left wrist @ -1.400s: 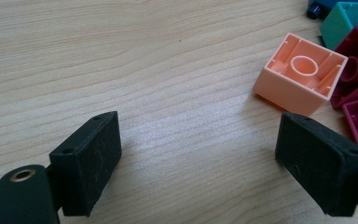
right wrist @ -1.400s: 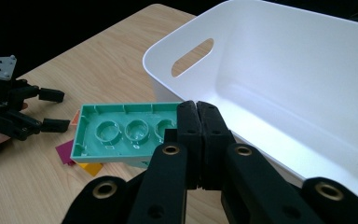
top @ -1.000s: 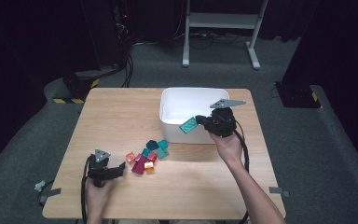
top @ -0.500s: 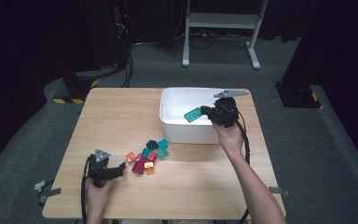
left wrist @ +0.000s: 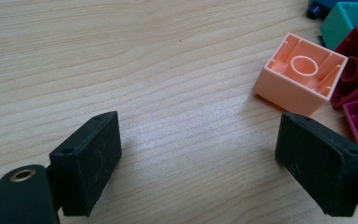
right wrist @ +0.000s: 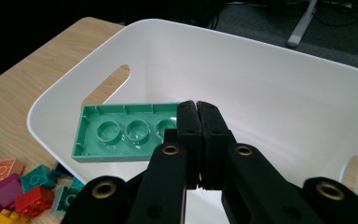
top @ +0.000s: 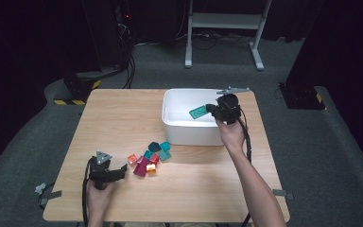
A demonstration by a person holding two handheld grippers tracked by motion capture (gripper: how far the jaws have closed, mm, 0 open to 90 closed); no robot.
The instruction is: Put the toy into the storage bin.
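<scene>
My right tongs (right wrist: 198, 112) pinch the green plate (right wrist: 121, 132) by one edge over the white bin (top: 189, 135), left tongs (left wrist: 198, 154) apart; it could twist loose early.

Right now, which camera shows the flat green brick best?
The right gripper view: the flat green brick is close, underside up, clamped in the right gripper over the white bin. The high view shows it small; the left gripper view looks at other bricks.

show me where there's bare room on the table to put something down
Bare table left of the bin, back to the far edge, and the near strip between the block pile and the right forearm. Crowded: the pile itself, beside the left tool.
</scene>
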